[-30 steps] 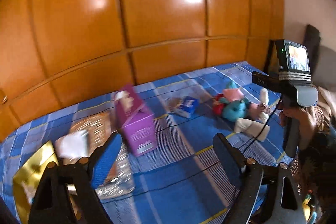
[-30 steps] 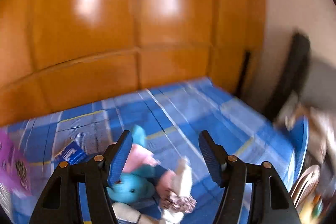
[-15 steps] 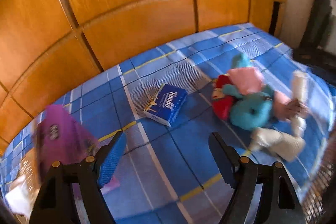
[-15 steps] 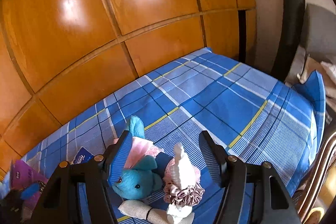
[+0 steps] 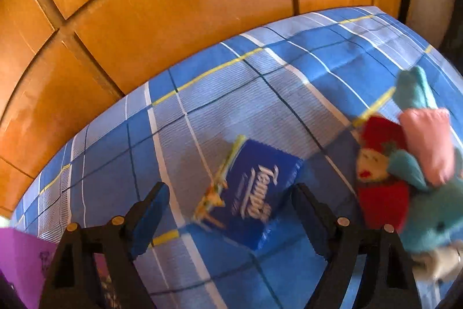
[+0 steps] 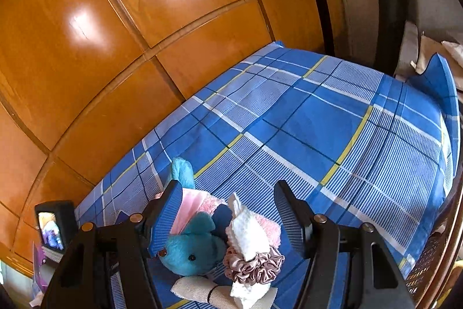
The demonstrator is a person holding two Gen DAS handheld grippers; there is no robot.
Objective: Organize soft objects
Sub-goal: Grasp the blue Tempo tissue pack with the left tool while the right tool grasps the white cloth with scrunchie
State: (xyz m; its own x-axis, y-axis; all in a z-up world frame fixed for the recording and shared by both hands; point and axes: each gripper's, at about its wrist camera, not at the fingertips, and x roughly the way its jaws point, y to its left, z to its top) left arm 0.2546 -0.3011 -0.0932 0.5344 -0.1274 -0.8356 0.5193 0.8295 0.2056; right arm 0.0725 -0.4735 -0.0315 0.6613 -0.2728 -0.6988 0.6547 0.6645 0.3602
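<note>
Left gripper (image 5: 228, 210) lowered over tissue pack (image 5: 254, 193), jaws reopening

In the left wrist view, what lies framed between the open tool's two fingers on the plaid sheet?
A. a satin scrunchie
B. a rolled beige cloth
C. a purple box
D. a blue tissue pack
D: the blue tissue pack lies flat on the plaid sheet, framed by the fingers of the left tool, untouched.

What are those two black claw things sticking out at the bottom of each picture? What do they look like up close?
They are hand-held grippers. The left gripper and the right gripper look alike: two black plastic fingers that spread in a V, each tipped with a blue ribbed pad and pinned with small brass-coloured screws. A small black camera unit with a lit screen rides on the left one. No sleeves or cables show.
</note>
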